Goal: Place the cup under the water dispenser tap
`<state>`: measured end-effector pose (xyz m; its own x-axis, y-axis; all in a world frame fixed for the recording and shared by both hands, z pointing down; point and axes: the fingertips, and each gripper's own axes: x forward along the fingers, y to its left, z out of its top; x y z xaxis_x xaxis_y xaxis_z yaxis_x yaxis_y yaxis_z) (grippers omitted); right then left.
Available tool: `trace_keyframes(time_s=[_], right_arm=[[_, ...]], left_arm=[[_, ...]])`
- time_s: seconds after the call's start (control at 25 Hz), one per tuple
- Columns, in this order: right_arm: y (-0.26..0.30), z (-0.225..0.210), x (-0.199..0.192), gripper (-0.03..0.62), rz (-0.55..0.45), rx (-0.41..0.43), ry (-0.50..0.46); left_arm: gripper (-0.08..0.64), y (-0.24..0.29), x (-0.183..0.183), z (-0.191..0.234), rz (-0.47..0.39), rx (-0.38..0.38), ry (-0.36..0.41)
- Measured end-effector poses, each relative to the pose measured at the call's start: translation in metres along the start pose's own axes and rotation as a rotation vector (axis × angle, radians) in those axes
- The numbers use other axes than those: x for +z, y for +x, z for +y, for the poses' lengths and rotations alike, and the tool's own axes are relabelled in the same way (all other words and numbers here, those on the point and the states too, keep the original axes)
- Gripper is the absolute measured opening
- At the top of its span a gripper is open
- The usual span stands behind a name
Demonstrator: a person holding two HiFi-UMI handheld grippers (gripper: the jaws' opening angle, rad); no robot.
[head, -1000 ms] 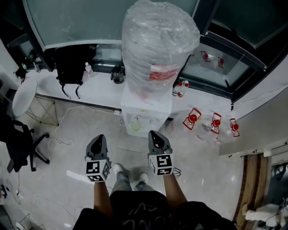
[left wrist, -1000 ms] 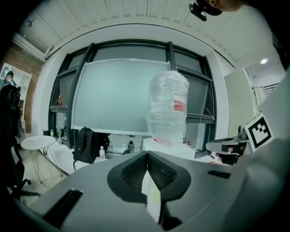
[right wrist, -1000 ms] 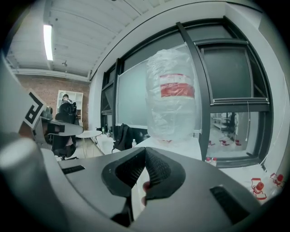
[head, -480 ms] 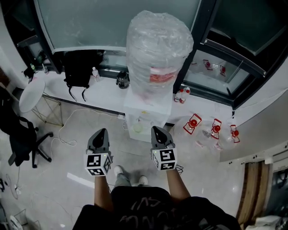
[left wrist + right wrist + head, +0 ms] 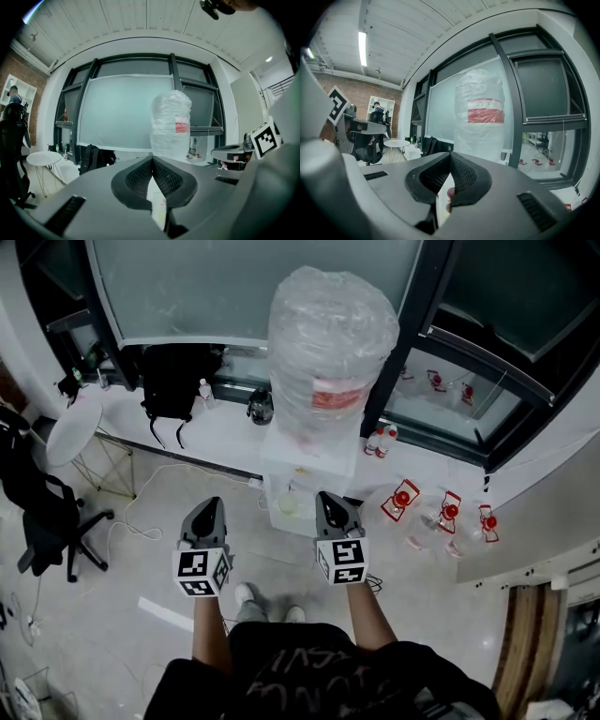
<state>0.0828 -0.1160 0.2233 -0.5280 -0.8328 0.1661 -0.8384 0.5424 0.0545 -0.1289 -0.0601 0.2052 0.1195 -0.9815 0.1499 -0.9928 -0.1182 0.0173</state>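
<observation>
The cup sits in the recess of the dispenser, under the plastic-wrapped bottle. It lies between my two grippers and ahead of their tips, touching neither. My left gripper has its jaws pressed together with nothing between them, and my right gripper is likewise closed and empty. Both point at the dispenser. Off to the left, a black backpack leans on the white ledge.
</observation>
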Motion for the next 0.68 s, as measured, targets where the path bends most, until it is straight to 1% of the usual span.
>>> trace_keyframes(time_s=[0.32,0.48,0.68], right_arm=[[-0.004,-0.007,0.003,0.014,-0.015,-0.009,0.001],[-0.004,-0.006,0.007,0.014,-0.021,-0.012,0.000],[-0.004,-0.007,0.009,0.014,-0.023,-0.011,0.017]], left_arm=[[0.015,-0.002,0.009,-0.005,-0.025,0.005,0.003],[0.015,-0.003,0.012,-0.004,-0.029,0.008,-0.004],[0.015,-0.004,0.014,-0.004,-0.025,0.006,0.009]])
